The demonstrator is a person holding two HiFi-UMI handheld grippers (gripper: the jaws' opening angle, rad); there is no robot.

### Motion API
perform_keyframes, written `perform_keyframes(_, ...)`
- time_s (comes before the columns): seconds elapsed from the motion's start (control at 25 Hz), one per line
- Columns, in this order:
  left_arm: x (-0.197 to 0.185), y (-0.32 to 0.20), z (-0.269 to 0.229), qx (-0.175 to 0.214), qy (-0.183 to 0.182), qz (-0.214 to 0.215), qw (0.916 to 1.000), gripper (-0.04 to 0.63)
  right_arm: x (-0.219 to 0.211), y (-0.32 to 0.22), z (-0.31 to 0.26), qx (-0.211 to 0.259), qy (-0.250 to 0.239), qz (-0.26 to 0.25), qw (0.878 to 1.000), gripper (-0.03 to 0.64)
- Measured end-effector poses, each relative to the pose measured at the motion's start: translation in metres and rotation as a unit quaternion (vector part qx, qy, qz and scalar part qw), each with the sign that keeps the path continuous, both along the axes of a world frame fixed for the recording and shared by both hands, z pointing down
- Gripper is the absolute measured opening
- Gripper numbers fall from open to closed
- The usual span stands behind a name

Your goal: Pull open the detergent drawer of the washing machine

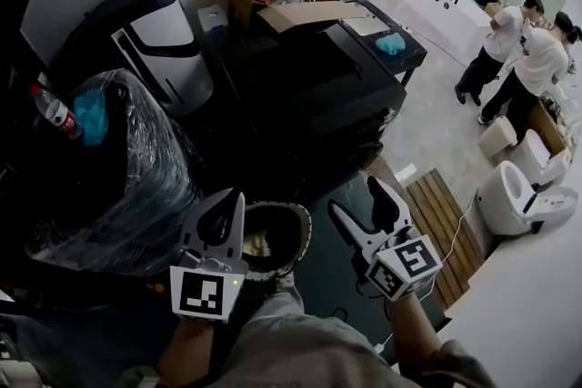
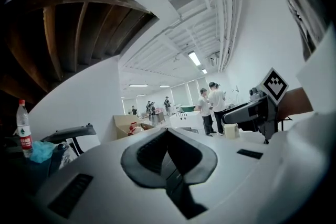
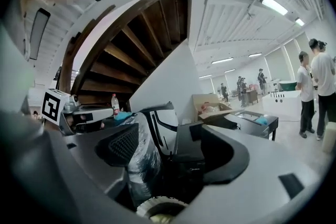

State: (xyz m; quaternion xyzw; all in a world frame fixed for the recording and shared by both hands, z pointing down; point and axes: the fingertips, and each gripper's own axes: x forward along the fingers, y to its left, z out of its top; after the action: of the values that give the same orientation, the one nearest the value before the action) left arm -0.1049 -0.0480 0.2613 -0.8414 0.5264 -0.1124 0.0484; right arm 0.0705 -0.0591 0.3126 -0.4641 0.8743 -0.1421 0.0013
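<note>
Reaching forward from the lower edge of the head view, both forearms hold their tools side by side, roughly level, marker cubes toward the wearer. Jaws of left gripper (image 1: 232, 197) pressed together, nothing between. Jaws of right gripper (image 1: 356, 195) spread wide, empty. The washing machine (image 1: 314, 104) is a black box straight ahead, well apart from both tools, with its front face toward them. The detergent drawer can't be picked out on that dark front, so its long axis is unreadable. A pale-rimmed round tub (image 1: 306, 236) sits low between the grippers.
</note>
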Motion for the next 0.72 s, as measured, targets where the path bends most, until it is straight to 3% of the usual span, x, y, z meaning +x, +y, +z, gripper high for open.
perform_keyframes(0.16, -0.009, -0.035, 0.019, -0.019, -0.003, 0.007, 0.9998, 0.017, -0.015, -0.036, 0.026, -0.039, -0.034, 0.005, 0.999, 0.357)
perform_keyframes(0.44, -0.024, -0.085, 0.059, -0.051, -0.009, 0.023, 0.9984, 0.017, -0.029, -0.087, 0.08, -0.119, -0.118, 0.034, 0.985, 0.377)
perform_keyframes(0.72, -0.029, -0.118, 0.1, -0.087, -0.02, 0.04, 0.9952, 0.017, -0.036, -0.118, 0.133, -0.187, -0.235, 0.071, 0.951, 0.408)
